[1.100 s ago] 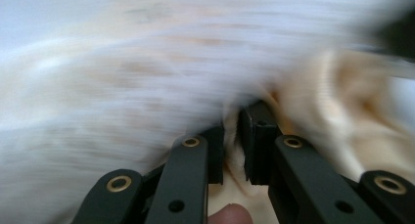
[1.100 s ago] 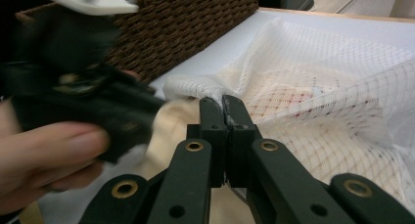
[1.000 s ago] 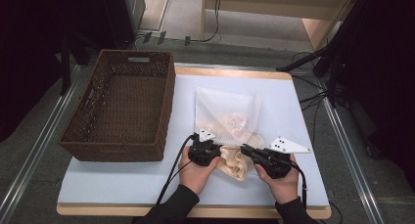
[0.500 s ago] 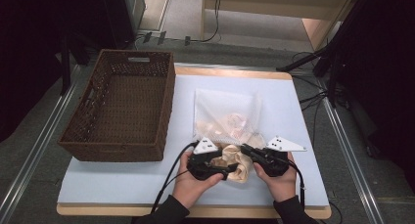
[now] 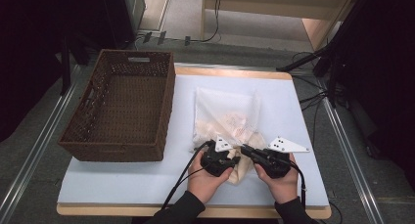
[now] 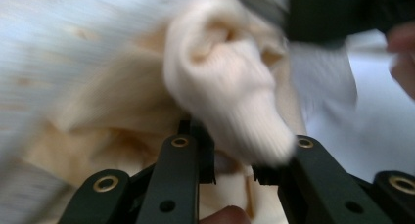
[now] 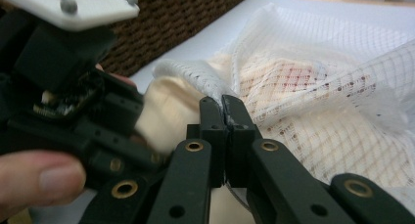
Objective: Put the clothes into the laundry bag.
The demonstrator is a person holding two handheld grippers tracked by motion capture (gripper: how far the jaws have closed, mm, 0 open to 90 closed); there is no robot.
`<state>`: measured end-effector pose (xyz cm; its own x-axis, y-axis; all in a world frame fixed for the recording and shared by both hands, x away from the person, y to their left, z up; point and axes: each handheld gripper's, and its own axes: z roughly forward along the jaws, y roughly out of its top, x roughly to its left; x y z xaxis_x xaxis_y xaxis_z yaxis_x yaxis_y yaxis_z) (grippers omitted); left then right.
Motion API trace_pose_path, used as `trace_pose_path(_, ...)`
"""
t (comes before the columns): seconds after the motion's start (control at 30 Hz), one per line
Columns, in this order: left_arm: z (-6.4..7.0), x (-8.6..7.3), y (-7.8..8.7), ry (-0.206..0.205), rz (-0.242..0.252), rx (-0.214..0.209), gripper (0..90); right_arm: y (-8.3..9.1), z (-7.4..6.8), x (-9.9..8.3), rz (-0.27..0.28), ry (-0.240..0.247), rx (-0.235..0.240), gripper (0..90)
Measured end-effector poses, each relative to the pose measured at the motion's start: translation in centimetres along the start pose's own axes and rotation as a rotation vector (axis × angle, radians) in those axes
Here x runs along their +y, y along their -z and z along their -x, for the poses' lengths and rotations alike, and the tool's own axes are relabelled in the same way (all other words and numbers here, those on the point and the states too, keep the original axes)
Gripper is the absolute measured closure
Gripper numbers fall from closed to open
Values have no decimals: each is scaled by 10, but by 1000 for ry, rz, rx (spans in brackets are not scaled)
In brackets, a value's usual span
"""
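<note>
The right gripper (image 7: 226,117) has its jaws pressed together on the edge of the white mesh bag (image 7: 313,87), pinching the netting right at the bag's mouth. Just past its tips and to their left in the right gripper view lies the cream knitted cloth (image 7: 164,111), partly out of the bag; ahead and to the right the mesh spreads over more cream cloth, which shows through the netting.

The left gripper (image 6: 234,172) stands with its jaws apart — a fold of the cream cloth (image 6: 230,87) sits between and just above the two tips, touching them, though that view is blurred by motion and I cannot tell how firmly the cloth is caught. Beyond it, upper right in the left gripper view, the other gripper's dark body looms close.

From the high view the two grippers face each other, left (image 5: 230,161) and right (image 5: 247,150), tips nearly meeting over the cloth (image 5: 240,172) at the near end of the bag (image 5: 227,114). The bag stretches away from them across the table (image 5: 122,185). Off to the left gripper's side, well apart, stands a brown wicker basket (image 5: 164,116) — its near corner just beside the bag's edge.
</note>
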<state>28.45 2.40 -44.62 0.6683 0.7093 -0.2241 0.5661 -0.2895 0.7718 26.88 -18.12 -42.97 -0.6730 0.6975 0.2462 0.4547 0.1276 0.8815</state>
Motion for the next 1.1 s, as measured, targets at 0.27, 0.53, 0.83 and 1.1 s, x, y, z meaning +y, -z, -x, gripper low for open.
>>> trace_pose_path(0.27,-19,4,-18,46,16,127,747,6,-1,5,18,-2,11,896)
trace_pose_path(0.53,-25,-2,-8,25,-6,56,447,0,5,-2,-16,-11,-1,896)
trace_pose_path(0.83,-21,-29,39,-62,-59,64,237,-1,9,-3,-17,-26,-12,894)
trace_pose_path(1.1,-24,-50,41,-94,-128,168,634,-3,9,-4,-21,-26,-13,894)
